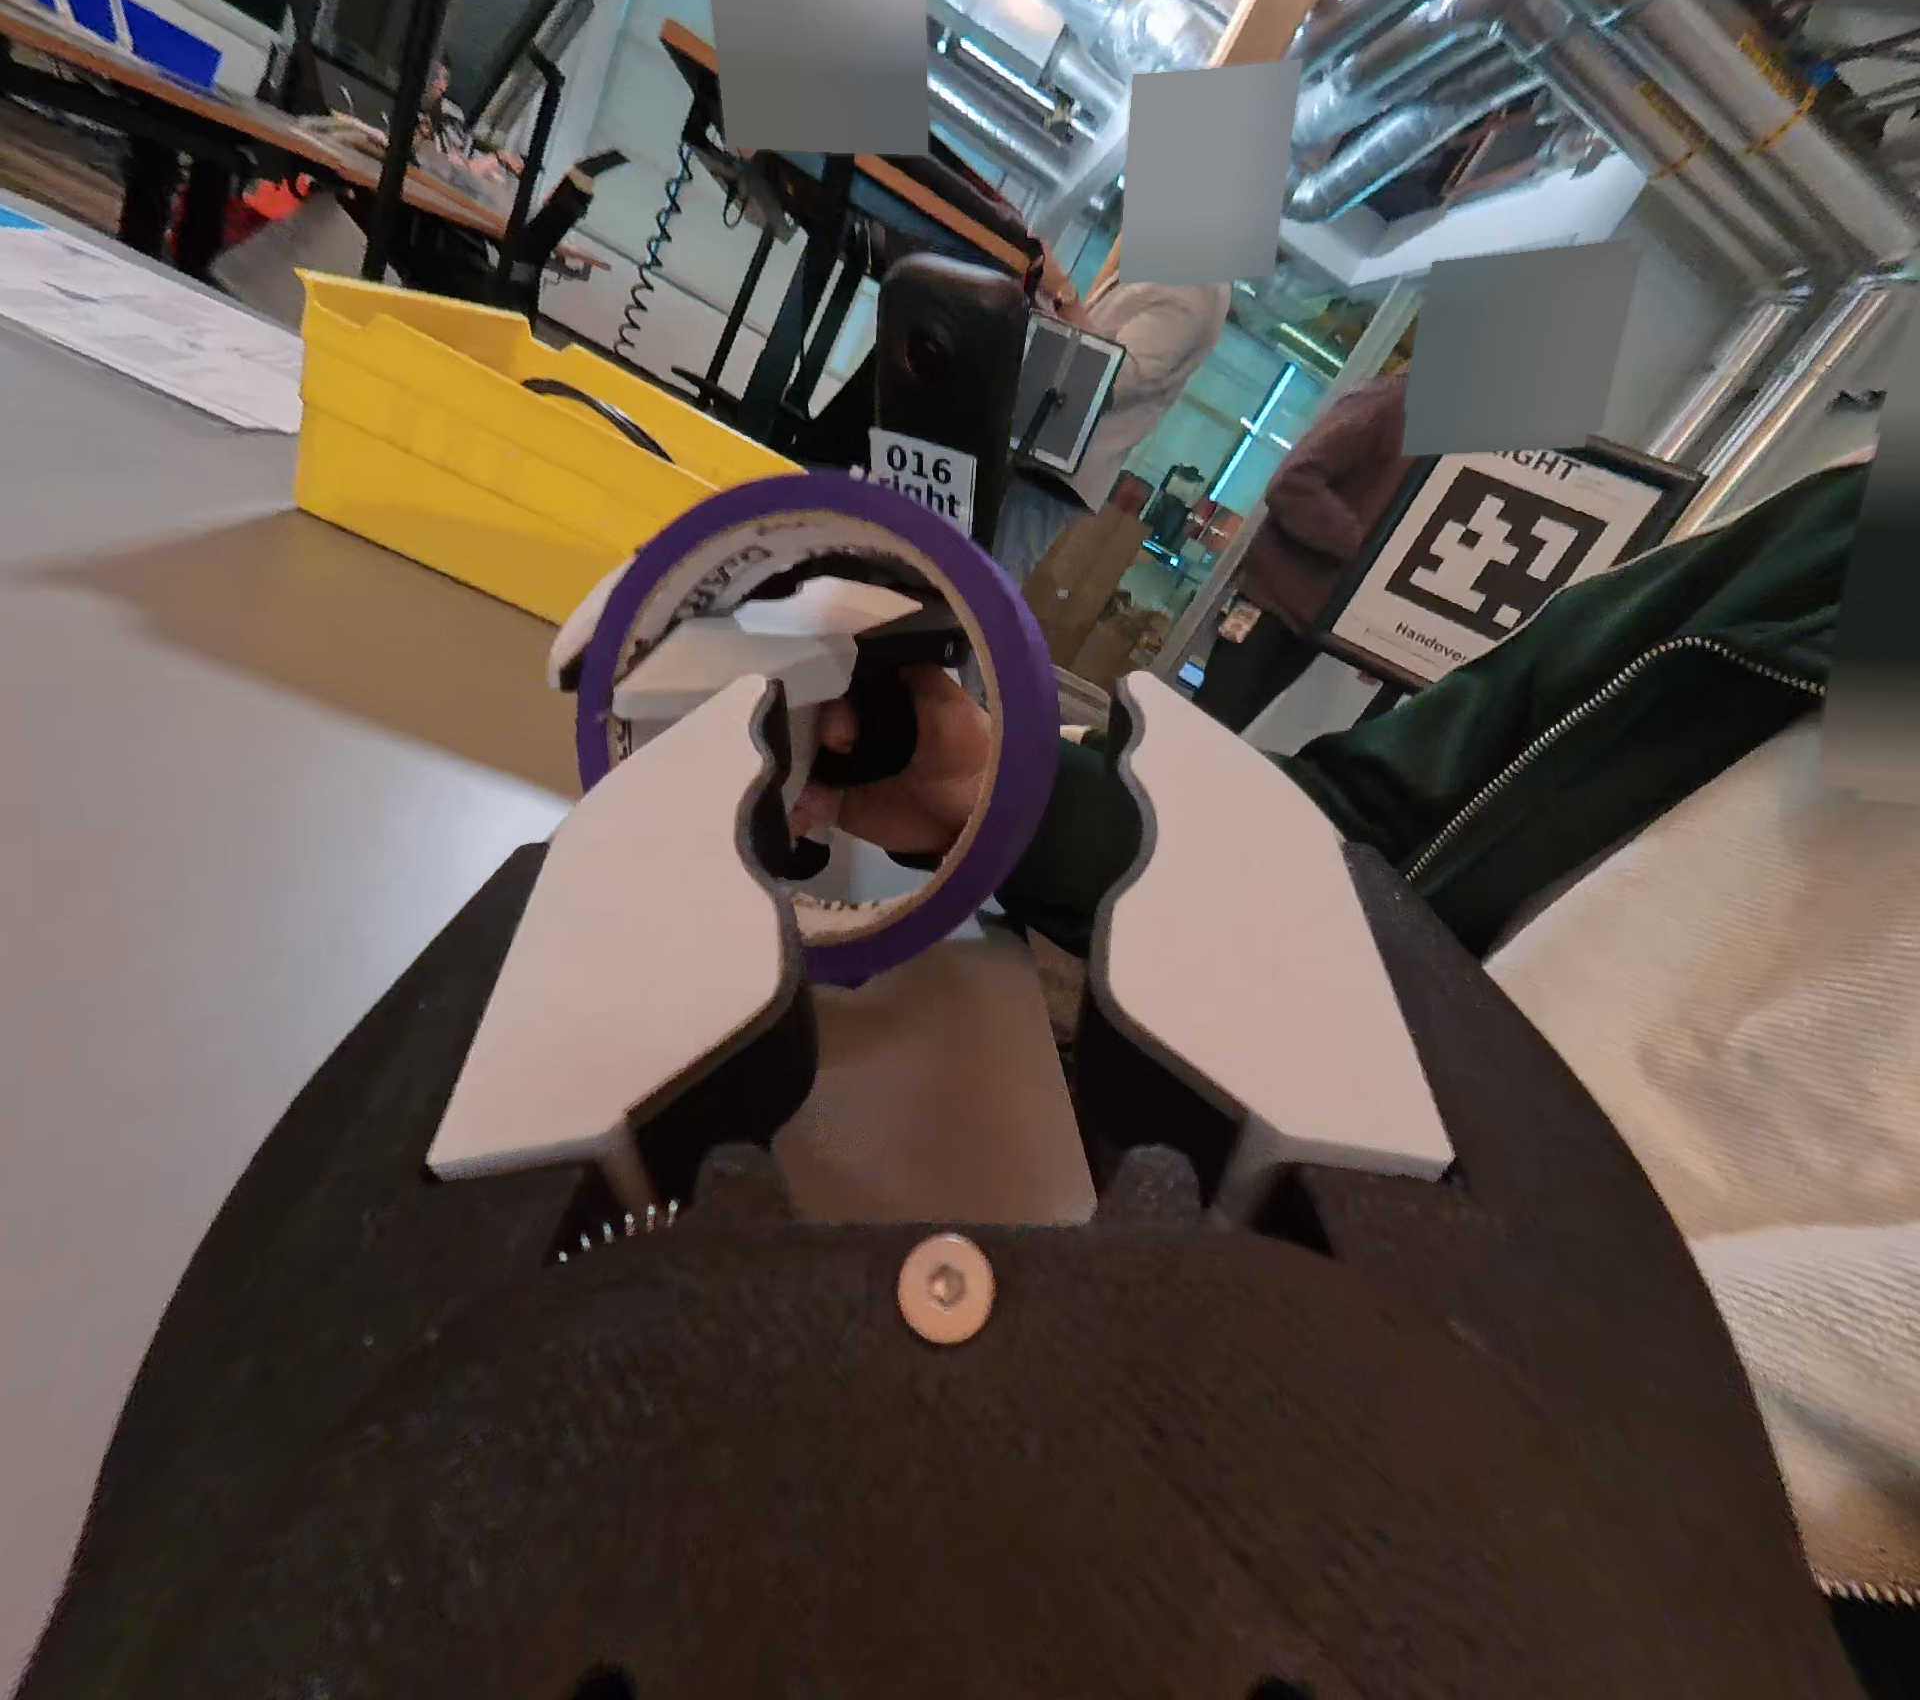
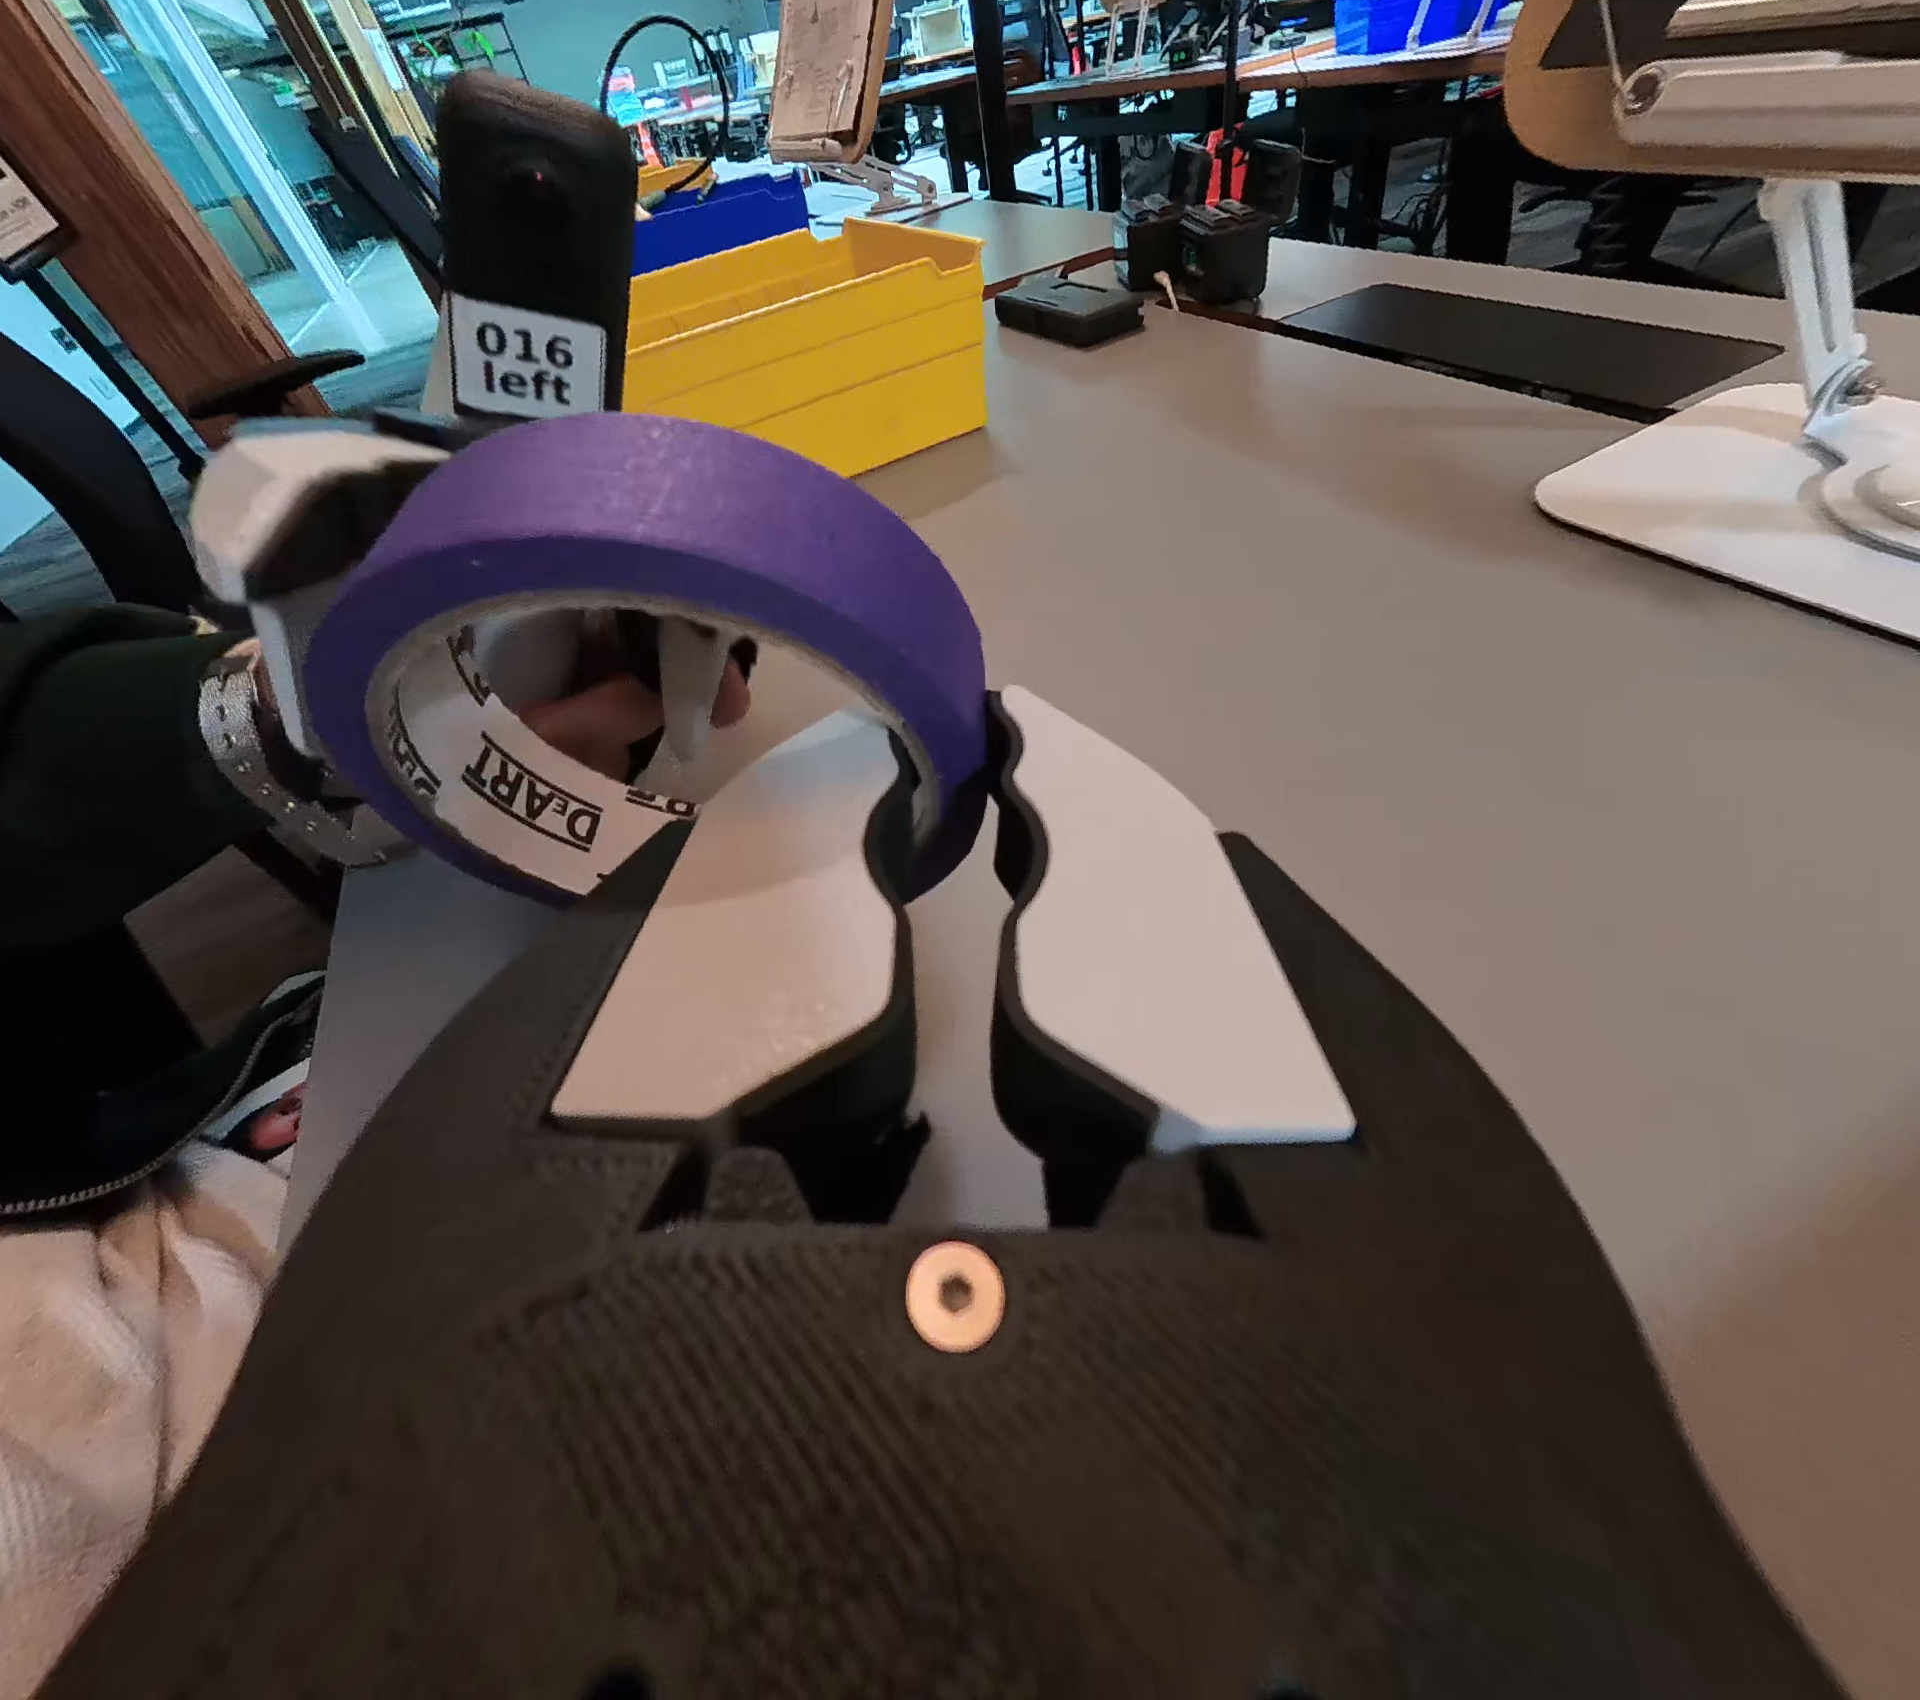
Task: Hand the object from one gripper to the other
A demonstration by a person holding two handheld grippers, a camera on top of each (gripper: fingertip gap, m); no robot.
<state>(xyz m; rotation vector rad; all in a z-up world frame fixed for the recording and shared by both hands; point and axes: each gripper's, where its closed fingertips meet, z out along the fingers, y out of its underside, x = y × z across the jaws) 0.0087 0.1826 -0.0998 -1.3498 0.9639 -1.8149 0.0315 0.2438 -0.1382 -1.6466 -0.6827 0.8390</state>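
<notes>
my right gripper (image 2: 951, 777) is clamped on the purple masking tape roll's (image 2: 665, 528) wall, left gripper (image 1: 940, 741) gaping wide, roll touching its left finger

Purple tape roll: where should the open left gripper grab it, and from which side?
Pinch the purple tape roll by its wall on the free side, opposite the right gripper clamp, with one left gripper finger through the open core and one outside. The thin band suits that.

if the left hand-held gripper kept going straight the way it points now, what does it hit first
Most likely the purple tape roll, which sits just ahead of the open left hand-held gripper. The right hand-held gripper is shut on the roll's wall. Depth is uncertain, but the roll already overlaps the left finger's tip.
</notes>
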